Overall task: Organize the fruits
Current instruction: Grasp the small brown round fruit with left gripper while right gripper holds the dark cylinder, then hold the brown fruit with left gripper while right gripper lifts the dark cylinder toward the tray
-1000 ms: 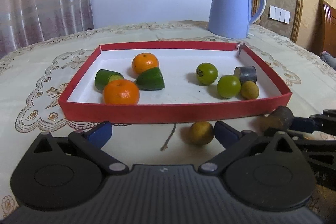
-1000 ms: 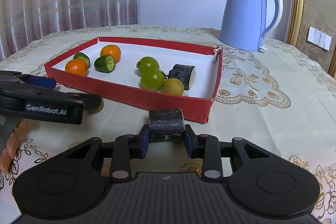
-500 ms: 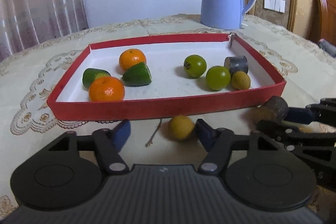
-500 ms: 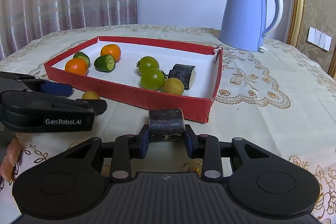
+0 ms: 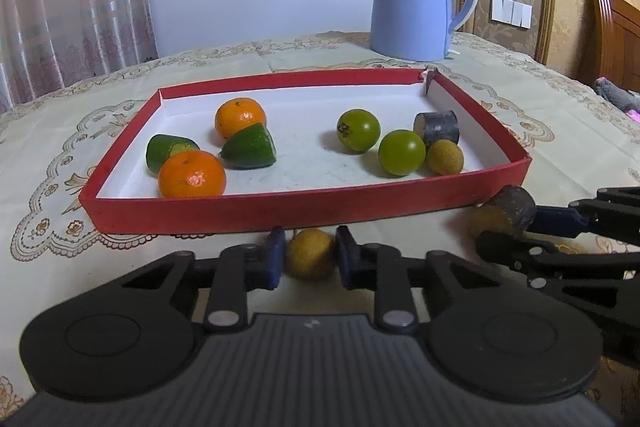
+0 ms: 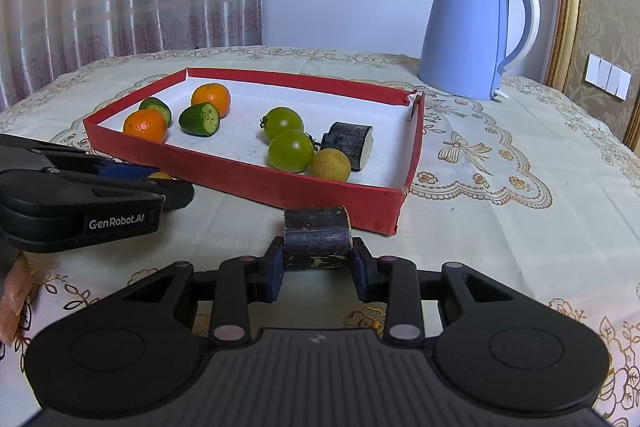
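While both grippers sit by the red tray [image 5: 304, 205]:
Left gripper [image 5: 310, 257]: pinching a small yellow fruit [image 5: 310, 254] on the table.
Right gripper [image 6: 318, 261]: holding a dark chunk [image 6: 317, 237] just outside the tray.

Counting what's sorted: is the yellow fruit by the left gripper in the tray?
Out. The yellow fruit sits on the tablecloth before the tray.

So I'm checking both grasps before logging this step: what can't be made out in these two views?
- Left wrist view: whether the left hand-held gripper actually touches the yellow fruit; slight gaps seem to show.
- Right wrist view: that fruit is nearly hidden behind the left fingers.
- Left wrist view: the dark cylinder hides the right hand-held gripper's far finger.
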The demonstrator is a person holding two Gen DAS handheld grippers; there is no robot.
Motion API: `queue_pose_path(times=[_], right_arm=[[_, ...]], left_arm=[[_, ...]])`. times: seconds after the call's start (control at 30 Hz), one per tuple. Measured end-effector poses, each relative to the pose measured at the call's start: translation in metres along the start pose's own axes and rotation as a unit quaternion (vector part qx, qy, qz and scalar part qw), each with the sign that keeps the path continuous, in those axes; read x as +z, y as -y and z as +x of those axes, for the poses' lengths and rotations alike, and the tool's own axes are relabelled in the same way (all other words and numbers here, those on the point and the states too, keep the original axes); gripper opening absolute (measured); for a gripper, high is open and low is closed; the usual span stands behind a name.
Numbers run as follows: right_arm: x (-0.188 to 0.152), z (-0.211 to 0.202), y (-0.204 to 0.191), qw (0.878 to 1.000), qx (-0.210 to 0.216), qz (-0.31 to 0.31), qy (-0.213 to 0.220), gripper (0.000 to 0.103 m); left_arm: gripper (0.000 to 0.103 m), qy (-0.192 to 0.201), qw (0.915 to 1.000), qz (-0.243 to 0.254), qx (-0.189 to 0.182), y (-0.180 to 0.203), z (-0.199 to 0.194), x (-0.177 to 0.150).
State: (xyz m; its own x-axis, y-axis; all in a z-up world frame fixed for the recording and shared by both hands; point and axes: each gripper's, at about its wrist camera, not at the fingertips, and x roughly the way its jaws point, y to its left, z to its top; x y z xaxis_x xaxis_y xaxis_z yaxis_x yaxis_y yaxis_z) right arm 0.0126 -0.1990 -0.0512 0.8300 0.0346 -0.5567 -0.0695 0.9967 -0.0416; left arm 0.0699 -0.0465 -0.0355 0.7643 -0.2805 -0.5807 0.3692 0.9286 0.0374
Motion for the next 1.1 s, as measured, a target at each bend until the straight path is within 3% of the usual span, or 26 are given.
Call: queue_pose_path(times=[1.1], right_arm=[[0.000,0.000,-0.001,1.000,-0.004,-0.005,0.000,0.033]], left_arm=[[0.024,0.005,0.9976,-0.054,0.044,-0.055,-0.028,-0.014]])
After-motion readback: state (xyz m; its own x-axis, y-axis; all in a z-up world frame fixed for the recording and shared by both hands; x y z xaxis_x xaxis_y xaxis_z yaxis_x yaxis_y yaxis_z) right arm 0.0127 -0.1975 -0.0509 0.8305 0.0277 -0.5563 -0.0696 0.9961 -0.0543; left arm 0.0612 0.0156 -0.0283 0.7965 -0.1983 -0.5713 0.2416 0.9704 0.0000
